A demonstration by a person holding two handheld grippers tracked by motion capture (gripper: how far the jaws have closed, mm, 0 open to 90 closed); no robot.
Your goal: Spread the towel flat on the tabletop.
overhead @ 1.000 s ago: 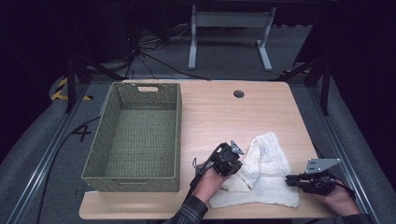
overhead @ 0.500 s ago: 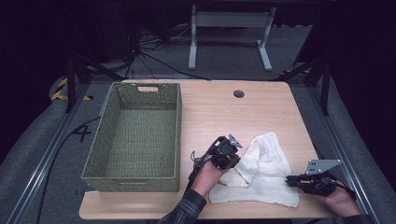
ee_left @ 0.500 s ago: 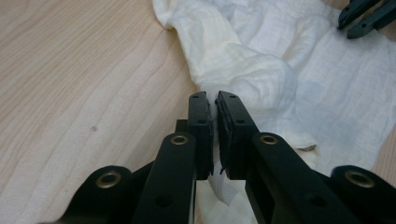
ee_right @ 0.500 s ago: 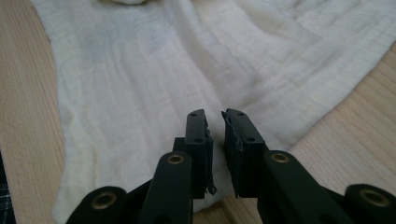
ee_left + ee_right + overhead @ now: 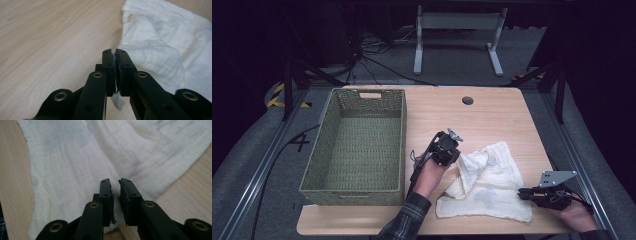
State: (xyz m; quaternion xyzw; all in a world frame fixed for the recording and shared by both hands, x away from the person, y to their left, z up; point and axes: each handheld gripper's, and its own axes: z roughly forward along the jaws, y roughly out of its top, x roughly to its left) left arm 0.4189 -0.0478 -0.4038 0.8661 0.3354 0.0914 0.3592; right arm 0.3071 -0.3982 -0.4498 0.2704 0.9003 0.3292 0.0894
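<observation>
White cloth (image 5: 492, 182) spread rumpled on the wooden bench (image 5: 497, 120), just right of a green woven basket (image 5: 357, 145), left tongs (image 5: 115, 53) clamped on the cloth's left edge, right tongs (image 5: 115, 182) at its near right corner, jaws slightly apart with cloth between them, grip unclear

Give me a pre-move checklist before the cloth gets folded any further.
1. Left gripper shut on the white cloth: ok, cloth edge pinched between its jaws.
2. Right gripper gripping the cloth: cannot tell; a narrow gap shows between its jaws.
3. Cloth fully on the table: ok.
4. Cloth flat: not ok, bunched near the left gripper.
5. Green basket clear of the cloth: ok.
</observation>
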